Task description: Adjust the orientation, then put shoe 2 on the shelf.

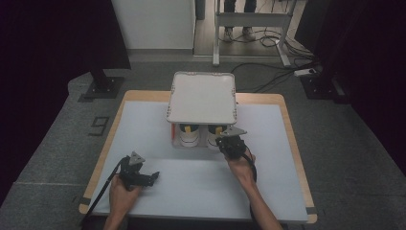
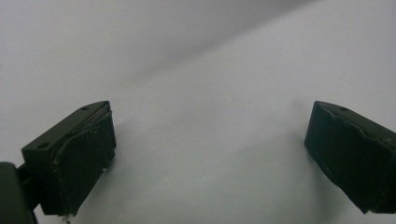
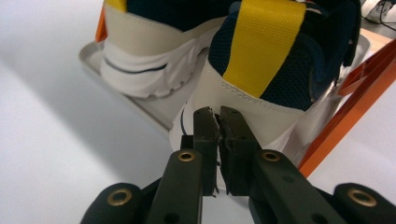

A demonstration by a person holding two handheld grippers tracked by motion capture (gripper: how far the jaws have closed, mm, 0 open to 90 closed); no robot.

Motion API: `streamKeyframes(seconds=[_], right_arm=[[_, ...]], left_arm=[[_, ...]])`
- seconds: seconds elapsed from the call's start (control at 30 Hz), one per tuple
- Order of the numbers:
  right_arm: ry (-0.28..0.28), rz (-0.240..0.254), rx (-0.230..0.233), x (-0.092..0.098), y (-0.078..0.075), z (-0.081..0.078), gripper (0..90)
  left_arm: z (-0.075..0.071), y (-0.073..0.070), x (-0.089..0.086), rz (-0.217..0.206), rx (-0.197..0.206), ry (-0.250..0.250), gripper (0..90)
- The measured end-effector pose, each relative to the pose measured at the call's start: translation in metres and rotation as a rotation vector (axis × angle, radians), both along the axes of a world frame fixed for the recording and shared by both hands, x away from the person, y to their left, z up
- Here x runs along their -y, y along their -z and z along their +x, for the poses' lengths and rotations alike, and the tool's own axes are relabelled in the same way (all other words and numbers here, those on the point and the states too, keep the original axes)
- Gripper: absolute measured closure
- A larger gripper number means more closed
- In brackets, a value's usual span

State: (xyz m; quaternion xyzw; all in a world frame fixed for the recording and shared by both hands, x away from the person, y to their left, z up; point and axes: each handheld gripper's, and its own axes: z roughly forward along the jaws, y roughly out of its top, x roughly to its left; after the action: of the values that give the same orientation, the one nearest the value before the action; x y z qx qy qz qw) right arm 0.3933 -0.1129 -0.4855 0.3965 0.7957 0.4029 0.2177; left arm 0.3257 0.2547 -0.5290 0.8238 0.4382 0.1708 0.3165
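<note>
The right gripper, jaws together, meets the right shoe's heel; the rack's top tray hides both shoes' fronts. The left gripper, jaws apart, rests on the desk.

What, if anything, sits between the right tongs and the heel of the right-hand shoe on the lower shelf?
Nothing visible. The right tongs are shut, tips right at the right-hand shoe's cream heel; whether they touch is unclear. The orange rack leg stands off to the side, and the upper tray is overhead.

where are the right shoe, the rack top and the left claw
right shoe [image 3: 261, 60], right gripper view, yellow heel strap
rack top [image 1: 203, 98], high view, middle of the white shelf
left claw [image 2: 208, 158], left gripper view, midway between its open jaws
</note>
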Motion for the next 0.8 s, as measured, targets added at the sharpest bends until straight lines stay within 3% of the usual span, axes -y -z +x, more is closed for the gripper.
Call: streamKeyframes(seconds=[0.3, 0.5, 0.8], right_arm=[[0.034, 0.02, 0.016, 0.0, 0.004, 0.011, 83.6], [0.012, 0.032, 0.0, 0.001, 0.003, 0.006, 75.2], [-0.067, -0.001, -0.031, 0.013, -0.011, -0.02, 33.7]], left_arm=[[0.0, 0.0, 0.0, 0.0, 0.0, 0.001, 2.0], [0.0, 0.0, 0.0, -0.001, 0.0, 0.001, 2.0], [0.0, 0.0, 0.0, 0.001, 0.001, 0.002, 2.1]])
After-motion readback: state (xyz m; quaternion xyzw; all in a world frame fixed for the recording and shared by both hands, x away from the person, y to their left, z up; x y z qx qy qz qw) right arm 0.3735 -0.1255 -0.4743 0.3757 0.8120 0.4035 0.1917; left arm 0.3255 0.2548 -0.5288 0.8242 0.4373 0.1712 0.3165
